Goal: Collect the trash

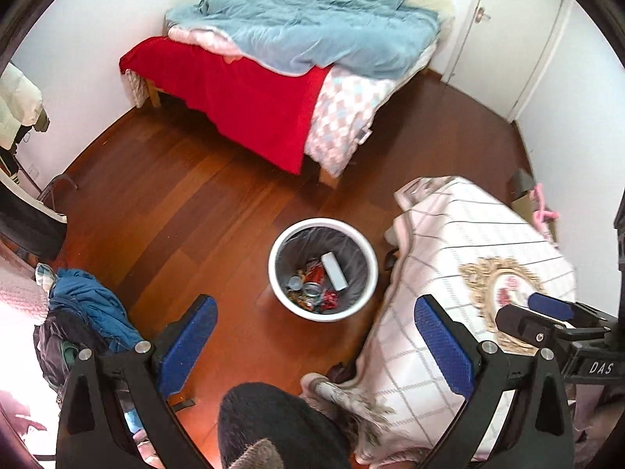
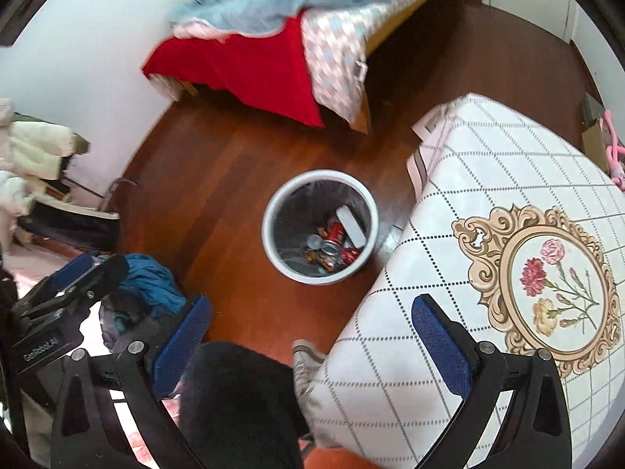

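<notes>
A white round trash bin with a dark liner stands on the wooden floor; it also shows in the right wrist view. Inside lie a white box, a metal can and red wrappers. My left gripper is open and empty, held high above the floor on the near side of the bin. My right gripper is open and empty, at a similar height, with its right finger over the table edge. The right gripper also shows at the right edge of the left wrist view.
A table with a checked white cloth stands right of the bin. A bed with red and blue blankets is at the back. A heap of blue clothes lies at the left. My dark-trousered knee and shoe are below.
</notes>
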`<state>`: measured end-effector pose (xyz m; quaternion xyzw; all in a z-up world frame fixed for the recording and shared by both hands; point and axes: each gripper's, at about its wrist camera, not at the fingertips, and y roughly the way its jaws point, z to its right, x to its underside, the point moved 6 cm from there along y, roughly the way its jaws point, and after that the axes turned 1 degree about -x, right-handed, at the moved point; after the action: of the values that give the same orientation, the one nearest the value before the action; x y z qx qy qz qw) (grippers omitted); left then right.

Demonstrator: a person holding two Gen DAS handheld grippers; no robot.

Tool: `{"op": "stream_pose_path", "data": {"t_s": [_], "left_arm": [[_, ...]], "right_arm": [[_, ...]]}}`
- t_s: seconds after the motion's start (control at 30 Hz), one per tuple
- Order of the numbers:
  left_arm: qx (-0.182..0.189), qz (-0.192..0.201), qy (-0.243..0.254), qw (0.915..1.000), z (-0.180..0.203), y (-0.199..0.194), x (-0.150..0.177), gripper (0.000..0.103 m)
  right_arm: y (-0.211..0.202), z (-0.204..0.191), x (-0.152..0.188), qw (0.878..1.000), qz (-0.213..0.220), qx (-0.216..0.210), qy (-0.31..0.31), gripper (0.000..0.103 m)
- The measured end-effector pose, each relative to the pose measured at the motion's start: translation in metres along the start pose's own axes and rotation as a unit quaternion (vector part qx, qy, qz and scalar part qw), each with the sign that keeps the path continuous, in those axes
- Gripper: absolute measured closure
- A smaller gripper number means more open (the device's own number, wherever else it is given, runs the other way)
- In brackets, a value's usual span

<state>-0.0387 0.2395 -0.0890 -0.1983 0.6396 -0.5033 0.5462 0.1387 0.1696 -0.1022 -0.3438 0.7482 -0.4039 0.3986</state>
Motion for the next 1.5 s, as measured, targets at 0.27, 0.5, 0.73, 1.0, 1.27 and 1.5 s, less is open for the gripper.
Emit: {"op": "stream_pose_path", "data": {"t_s": [0.27, 0.5, 0.73, 1.0, 1.27, 1.5], "left_arm": [[0.039, 0.022, 0.001, 0.9990, 0.010, -0.068, 0.003, 0.000], [0.057, 0.034, -0.006, 0.9978, 0.006, -0.102, 0.009, 0.000], [0.060, 0.034, -0.004, 0.9976, 0.003, -0.121, 0.014, 0.000], [0.062, 0.033, -0.009, 0.9975, -0.002, -0.124, 0.015, 0.000], [0.065, 0.031, -0.013, 0.9973, -0.003, -0.121, 0.016, 0.000], [0.068, 0.036, -0.013, 0.9970, -0.003, -0.121, 0.018, 0.000]], "right_arm": [[-0.076, -0.025, 0.014, 0.998, 0.025, -0.054, -0.012, 0.000], [-0.118, -0.049, 0.025, 0.995, 0.030, -0.084, -0.035, 0.000], [-0.130, -0.061, 0.032, 0.994, 0.018, -0.092, -0.049, 0.000], [-0.126, -0.067, 0.032, 0.994, 0.008, -0.088, -0.059, 0.000], [-0.121, -0.069, 0.034, 0.994, -0.002, -0.089, -0.061, 0.000], [-0.121, -0.070, 0.033, 0.994, -0.001, -0.086, -0.062, 0.000]]}}
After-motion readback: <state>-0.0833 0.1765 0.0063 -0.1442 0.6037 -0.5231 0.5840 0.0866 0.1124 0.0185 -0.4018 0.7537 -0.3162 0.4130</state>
